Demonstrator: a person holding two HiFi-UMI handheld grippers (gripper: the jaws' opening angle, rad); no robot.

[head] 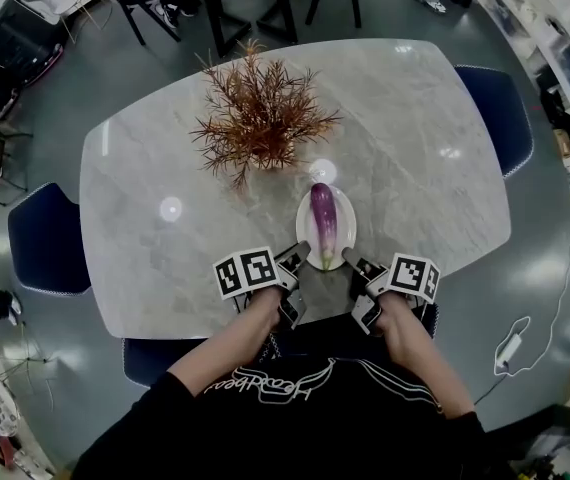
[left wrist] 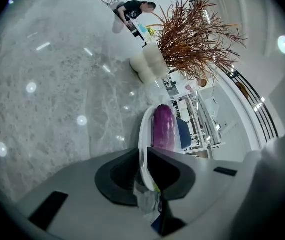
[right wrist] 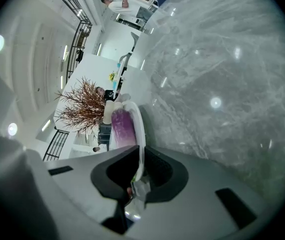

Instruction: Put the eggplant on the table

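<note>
A purple eggplant (head: 323, 223) lies lengthwise on a small white oval plate (head: 346, 230) near the front edge of the marble table (head: 165, 168). My left gripper (head: 295, 260) is shut on the plate's near-left rim, and my right gripper (head: 357, 266) is shut on its near-right rim. In the left gripper view the thin white plate rim (left wrist: 143, 134) runs between the jaws of the left gripper (left wrist: 143, 156), with the eggplant (left wrist: 163, 126) just beyond. The right gripper view shows the same for the right gripper (right wrist: 141, 156): the plate rim (right wrist: 142, 129) pinched, the eggplant (right wrist: 123, 126) behind. Whether the plate rests on the table, I cannot tell.
A dried reddish-brown plant (head: 260, 118) in a white vase (left wrist: 150, 66) stands behind the plate. Dark blue chairs sit at the left (head: 45, 238), the right (head: 495, 108) and the near side (head: 155, 358). Bare marble spreads to both sides of the plate.
</note>
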